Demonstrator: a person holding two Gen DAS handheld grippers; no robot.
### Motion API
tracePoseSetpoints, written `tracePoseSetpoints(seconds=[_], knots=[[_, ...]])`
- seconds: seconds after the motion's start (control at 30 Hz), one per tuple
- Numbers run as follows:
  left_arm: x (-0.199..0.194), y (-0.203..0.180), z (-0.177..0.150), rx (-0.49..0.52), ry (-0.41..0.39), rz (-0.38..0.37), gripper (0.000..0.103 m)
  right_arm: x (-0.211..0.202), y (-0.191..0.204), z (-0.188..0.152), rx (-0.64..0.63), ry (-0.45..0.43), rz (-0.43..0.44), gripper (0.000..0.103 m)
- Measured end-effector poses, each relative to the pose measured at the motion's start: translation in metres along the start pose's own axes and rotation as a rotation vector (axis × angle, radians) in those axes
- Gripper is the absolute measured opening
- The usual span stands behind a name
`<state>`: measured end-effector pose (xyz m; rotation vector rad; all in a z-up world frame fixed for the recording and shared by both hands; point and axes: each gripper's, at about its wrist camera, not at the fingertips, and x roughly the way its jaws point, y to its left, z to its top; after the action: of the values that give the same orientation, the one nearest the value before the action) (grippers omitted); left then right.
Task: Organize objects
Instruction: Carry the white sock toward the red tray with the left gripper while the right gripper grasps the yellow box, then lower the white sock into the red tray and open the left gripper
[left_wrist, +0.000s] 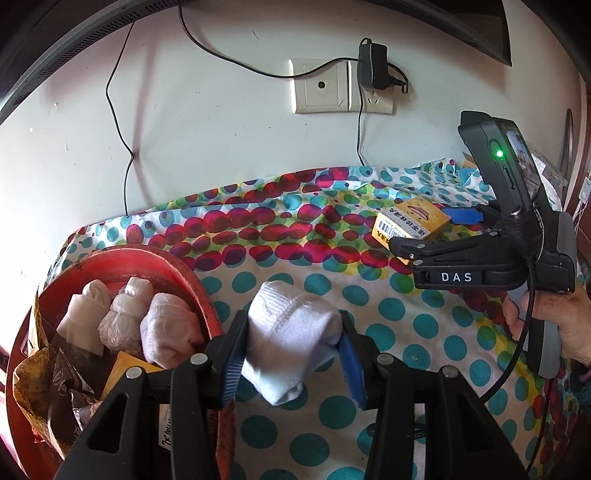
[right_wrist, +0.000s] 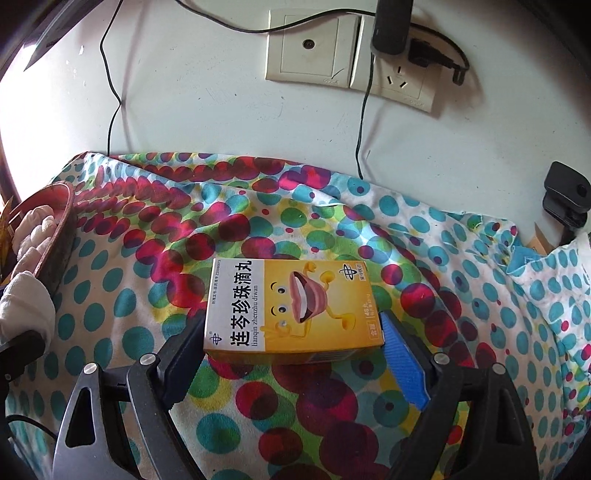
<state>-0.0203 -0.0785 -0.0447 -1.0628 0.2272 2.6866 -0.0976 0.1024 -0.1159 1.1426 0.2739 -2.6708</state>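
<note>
- A cloth printed with teal, red and green dots covers the surface, which ends at a white wall at the top of both views.
- Low in the left wrist view, the left gripper clamps a rolled white sock between its blue pads, the sock bulging above and below them.
- At the lower left of that view, just beside the sock, a red basin holds three more white bundles and some brown wrappers.
- Low in the right wrist view, the right gripper has its jaws set wide on either side of a yellow medicine box lying flat on the cloth; the blue pad meets the box's right edge, the left side is hidden, so a firm grip cannot be told.
- At the right edge of the left wrist view, a hand holds that gripper's handle.
- On the wall, a socket plate carries a black adapter with trailing cables.
</note>
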Motion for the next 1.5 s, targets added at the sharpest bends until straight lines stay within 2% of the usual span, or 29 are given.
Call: tracePoseSetpoints(seconds=[0.2,0.47,0.8,1.13,1.5], knots=[[-0.013,0.001,0.004,-0.009,-0.038,0.021,0.047,-0.003,-0.003,-0.005,0.026,0.005,-0.021,0.087],[-0.022,0.013,0.007,-0.041,-0.053,0.045,0.047,-0.003,-0.011,-0.004,0.065,0.001,0.008,0.087],[-0.032,0.053,0.009,-0.164,-0.062,0.050,0.047,-0.001,-0.013,-0.003,0.072,0.008,-0.006,0.087],[-0.030,0.088,0.004,-0.280,-0.025,0.150,0.047,-0.001,-0.012,-0.002,0.070,0.010,-0.006,0.087],[-0.031,0.111,-0.001,-0.347,-0.015,0.202,0.047,0.001,-0.013,-0.003,0.074,0.021,0.001,0.087]])
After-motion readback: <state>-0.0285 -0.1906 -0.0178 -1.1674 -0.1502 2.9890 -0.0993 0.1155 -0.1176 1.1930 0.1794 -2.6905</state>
